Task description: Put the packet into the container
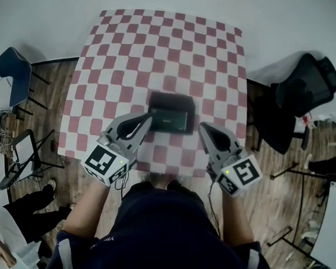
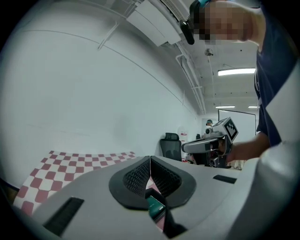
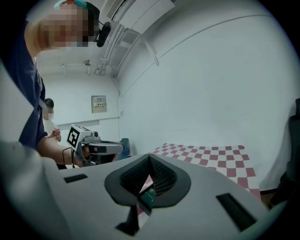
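The left gripper point(image 1: 148, 120) and right gripper point(image 1: 202, 128) are pressed shut on nothing; the container point(image 1: 171, 95), just ahead between their tips, could be knocked askew by an inward swing.

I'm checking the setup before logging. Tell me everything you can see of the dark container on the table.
The dark rectangular container is shallow and open-topped, black-rimmed, dark green inside; its contents are unclear. It sits flat on the red-and-white checked tablecloth near the front edge, between the left gripper and right gripper; contact cannot be told.
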{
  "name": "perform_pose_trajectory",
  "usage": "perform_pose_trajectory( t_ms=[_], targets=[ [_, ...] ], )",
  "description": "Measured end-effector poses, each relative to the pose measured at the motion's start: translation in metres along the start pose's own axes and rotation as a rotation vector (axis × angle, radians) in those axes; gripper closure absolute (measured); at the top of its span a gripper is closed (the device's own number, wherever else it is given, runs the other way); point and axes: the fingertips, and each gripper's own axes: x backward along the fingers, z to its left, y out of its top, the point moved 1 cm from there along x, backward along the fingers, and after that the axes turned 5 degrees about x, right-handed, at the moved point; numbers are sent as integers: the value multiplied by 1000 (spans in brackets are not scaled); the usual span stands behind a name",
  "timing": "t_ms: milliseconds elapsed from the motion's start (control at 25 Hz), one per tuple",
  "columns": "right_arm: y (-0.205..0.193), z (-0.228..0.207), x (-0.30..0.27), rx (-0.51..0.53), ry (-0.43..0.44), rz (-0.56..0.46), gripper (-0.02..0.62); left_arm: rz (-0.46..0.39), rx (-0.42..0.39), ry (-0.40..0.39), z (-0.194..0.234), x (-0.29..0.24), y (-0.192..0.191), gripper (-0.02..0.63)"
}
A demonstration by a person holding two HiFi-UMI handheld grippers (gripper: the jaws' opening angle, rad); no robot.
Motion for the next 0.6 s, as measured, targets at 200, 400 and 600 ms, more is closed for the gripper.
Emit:
perform_pose_trajectory(
  t_ms=[200, 400, 600],
  targets=[
    [-5, 1, -4, -8, -1, 15, 578, 25, 14, -1, 2, 0, -19, 580],
    [-9, 2, -7, -3, 10, 26, 578, 40, 26, 1, 6, 1, -31, 580],
    [-15, 2, -7, -16, 12, 42, 578, 36, 33, 2, 7, 2, -31, 580]
  ],
)
